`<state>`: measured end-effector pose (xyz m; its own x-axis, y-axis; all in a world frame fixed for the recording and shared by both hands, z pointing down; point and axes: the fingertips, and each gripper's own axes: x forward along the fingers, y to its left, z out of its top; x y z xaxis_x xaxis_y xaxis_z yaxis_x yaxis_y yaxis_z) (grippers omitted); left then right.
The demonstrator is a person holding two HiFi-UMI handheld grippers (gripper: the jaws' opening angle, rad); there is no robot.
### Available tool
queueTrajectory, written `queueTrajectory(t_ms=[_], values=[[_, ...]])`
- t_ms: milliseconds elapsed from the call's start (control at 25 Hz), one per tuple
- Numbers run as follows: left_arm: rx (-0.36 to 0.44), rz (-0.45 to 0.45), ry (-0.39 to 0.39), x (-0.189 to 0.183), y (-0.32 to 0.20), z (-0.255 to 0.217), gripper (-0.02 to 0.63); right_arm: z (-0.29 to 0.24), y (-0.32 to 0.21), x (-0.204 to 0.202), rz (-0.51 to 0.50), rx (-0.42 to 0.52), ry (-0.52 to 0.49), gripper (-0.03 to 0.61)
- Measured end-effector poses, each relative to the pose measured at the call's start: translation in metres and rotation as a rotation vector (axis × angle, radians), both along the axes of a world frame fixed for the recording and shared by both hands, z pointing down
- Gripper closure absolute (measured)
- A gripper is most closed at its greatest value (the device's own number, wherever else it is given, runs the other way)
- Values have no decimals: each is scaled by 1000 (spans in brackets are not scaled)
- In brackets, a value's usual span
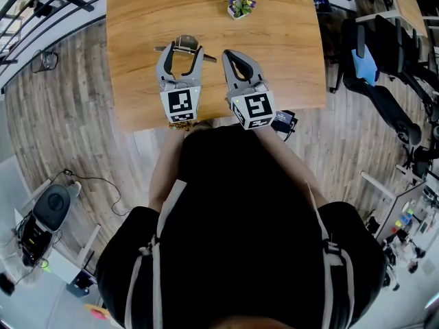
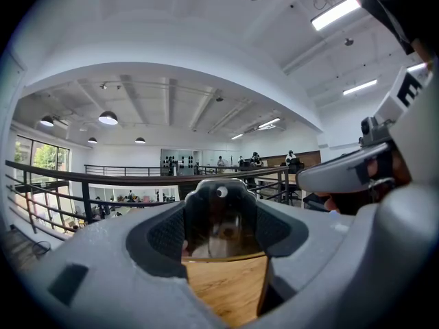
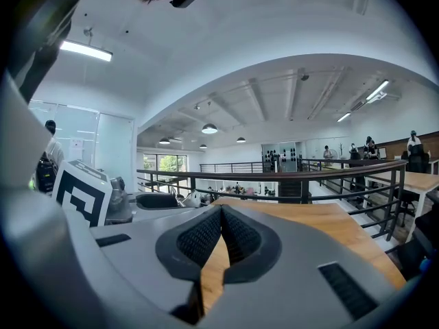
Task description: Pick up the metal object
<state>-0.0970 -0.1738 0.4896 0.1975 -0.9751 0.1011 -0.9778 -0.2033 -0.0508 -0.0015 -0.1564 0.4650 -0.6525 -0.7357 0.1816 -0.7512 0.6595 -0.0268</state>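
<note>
Left tool (image 1: 184, 51) clamped across the metal bracket's (image 2: 219, 218) edges, probably for a square hold; right tool (image 1: 227, 53) clenched, empty, parked clear above the counter (image 1: 274, 40).

Bright, even light all round here. Ceiling strip lights (image 2: 336, 12) blaze white and blown out overhead, pendant lamps (image 2: 108, 118) glow further back, and daylight comes in through the windows (image 2: 34, 157). On the wooden table (image 1: 274, 67) the shadows are soft, just faint smudges under my left gripper (image 1: 184, 46) and right gripper (image 1: 228, 55). The metal plate (image 2: 219, 218) before the left lens carries a dim, murky reflection. The fisheye bends the railing (image 2: 137, 177) into an arc, the corners go black, and the grey shells nearest the lenses look soft. My black top (image 1: 233, 204) is one flat dark mass.
</note>
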Motion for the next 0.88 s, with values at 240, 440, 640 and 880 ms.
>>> queueTrajectory(t_ms=[240, 440, 640, 880], values=[[-18, -3, 4, -2, 1, 8, 316, 2, 1, -3, -2, -9, -9, 578], [-17, 2, 5, 1, 2, 9, 316, 4, 2, -1, -2, -10, -7, 578], [-18, 0, 1, 2, 3, 10, 316, 7, 3, 2, 5, -21, -10, 578], [-22, -6, -2, -1, 6, 11, 316, 8, 6, -1, -1, -25, -11, 578]])
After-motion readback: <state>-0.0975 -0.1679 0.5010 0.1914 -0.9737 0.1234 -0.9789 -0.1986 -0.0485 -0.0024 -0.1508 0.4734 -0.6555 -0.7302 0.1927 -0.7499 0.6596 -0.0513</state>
